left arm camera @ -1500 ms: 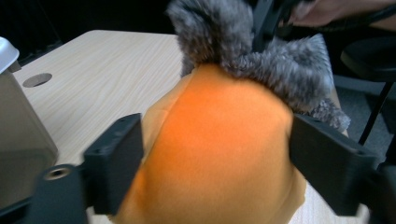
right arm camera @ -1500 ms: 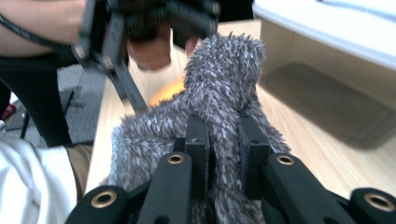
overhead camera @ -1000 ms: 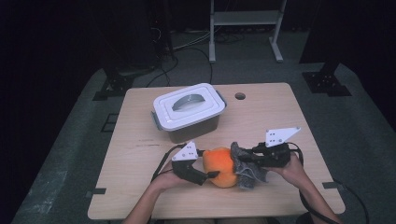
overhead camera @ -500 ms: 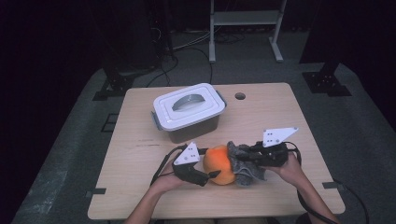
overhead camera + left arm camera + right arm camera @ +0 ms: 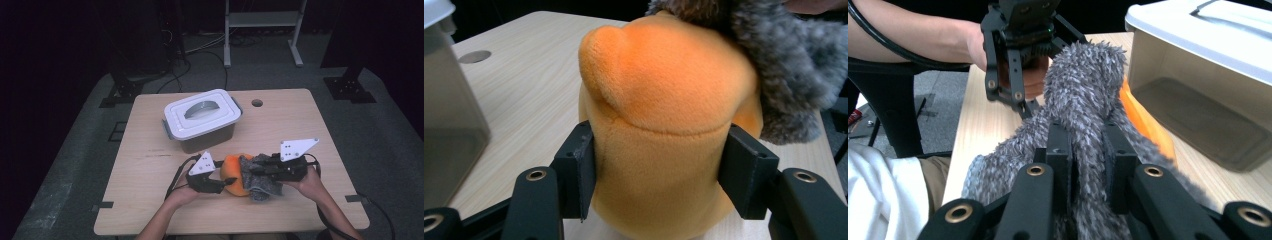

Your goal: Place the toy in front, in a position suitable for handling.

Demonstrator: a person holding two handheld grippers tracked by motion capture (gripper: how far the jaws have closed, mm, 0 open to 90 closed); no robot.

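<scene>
A plush toy lies near the table's front edge, with an orange body [image 5: 233,177] and a shaggy grey part [image 5: 258,181] on its right. My left gripper [image 5: 226,183] comes at it from the left. In the left gripper view its jaws have just been closing, and both pads [image 5: 582,172] now press on the sides of the orange body [image 5: 664,100]. My right gripper [image 5: 252,170] comes from the right and is shut on a fold of the grey fur [image 5: 1083,85], which bulges up between its jaws [image 5: 1087,165]. The left gripper [image 5: 1020,95] shows beyond the fur.
A grey box with a white handled lid [image 5: 202,117] stands shut on the table [image 5: 150,200] just behind the toy, close to the left gripper's side [image 5: 449,100]. A round hole [image 5: 257,103] sits in the tabletop at the back. A metal stand [image 5: 262,20] is on the floor beyond.
The left gripper's jaws have drawn in onto the orange body. Both hands and the toy have stayed where they were.
</scene>
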